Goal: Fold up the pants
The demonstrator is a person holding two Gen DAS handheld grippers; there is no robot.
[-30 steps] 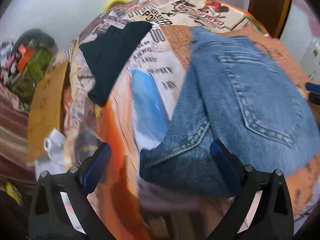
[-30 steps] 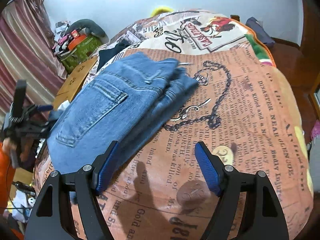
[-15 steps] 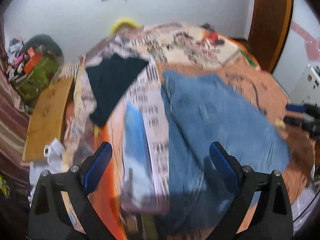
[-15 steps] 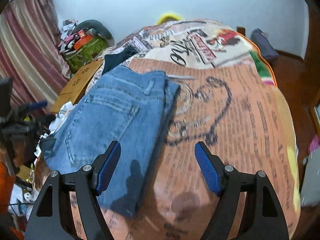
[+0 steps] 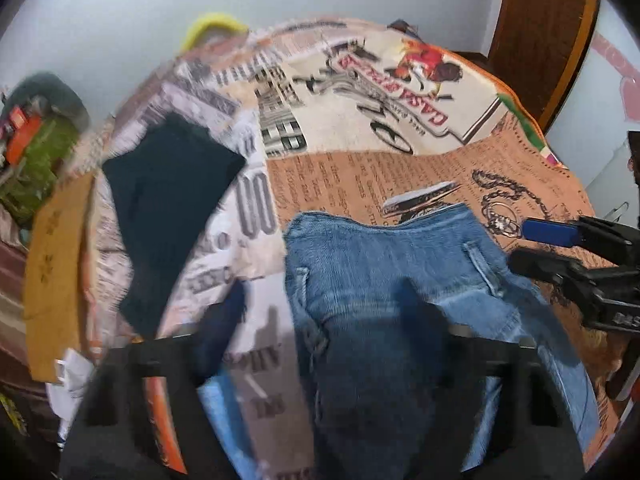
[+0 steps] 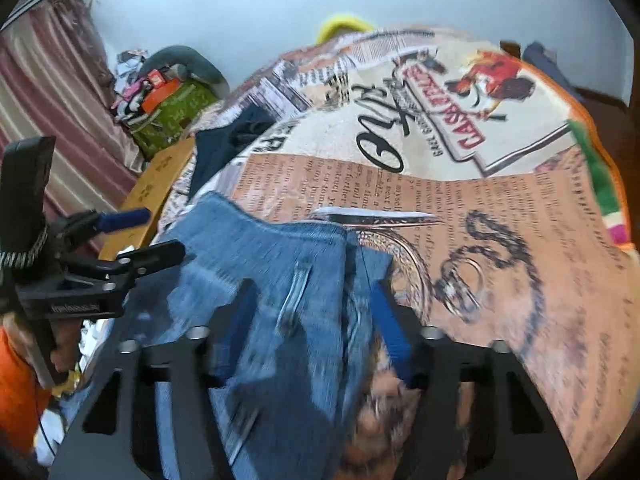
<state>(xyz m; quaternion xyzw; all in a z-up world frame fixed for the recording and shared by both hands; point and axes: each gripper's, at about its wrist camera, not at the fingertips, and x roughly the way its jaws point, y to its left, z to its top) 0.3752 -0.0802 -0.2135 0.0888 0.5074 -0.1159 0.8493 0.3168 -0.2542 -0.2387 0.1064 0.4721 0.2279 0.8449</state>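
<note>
We hold both grippers low over the folded jeans [image 5: 400,304], which lie on a bed covered by a printed blanket [image 5: 360,168] with newspaper text, a rooster and a chain drawn on it. The jeans sit on the near part of the blanket, waistband away from us, with belt loops showing along the top edge.

In the left wrist view, our left gripper [image 5: 320,332] has its fingers spread wide, one finger over the blanket just left of the jeans and the other over the denim; the frame is blurred, so we cannot tell whether the tips touch the cloth. Our right gripper [image 5: 536,244] comes in from the right edge of that view, its blue-padded fingers near the right end of the waistband.

In the right wrist view, the right gripper [image 6: 312,320] also has its fingers parted, straddling the right edge of the jeans [image 6: 280,280] with a belt loop between them; nothing is pinched that we can see. The left gripper [image 6: 136,236] shows at the left, fingers apart, beside the left edge of the denim.

A dark garment [image 5: 168,208] lies on the blanket to the left, apart from the jeans. Beyond the bed we see a green bag [image 6: 176,116], a striped curtain [image 6: 44,100] and a wooden door [image 5: 540,36].
</note>
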